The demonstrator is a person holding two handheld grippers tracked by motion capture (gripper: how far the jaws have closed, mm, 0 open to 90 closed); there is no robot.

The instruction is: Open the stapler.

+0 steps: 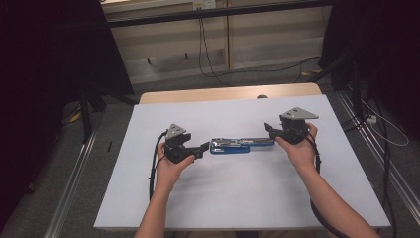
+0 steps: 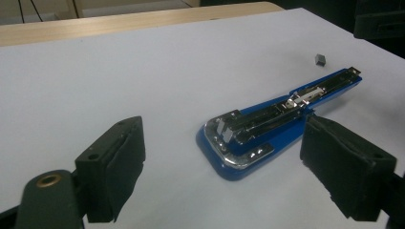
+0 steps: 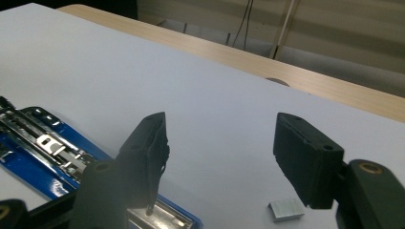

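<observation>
A blue stapler lies flat on the white table, folded open so its metal staple channel shows. My left gripper is just off its left end, jaws wide open and empty. In the left gripper view the stapler rests between and beyond the two pads, touched by neither. My right gripper hovers at the stapler's right end, also open. In the right gripper view the stapler is at the lower left, partly under the left jaw. A small block of staples lies near the right jaw.
The same staple block shows past the stapler's far end in the left gripper view. A wooden strip borders the table's far edge. Cables run over the floor beyond, and dark stands flank both sides.
</observation>
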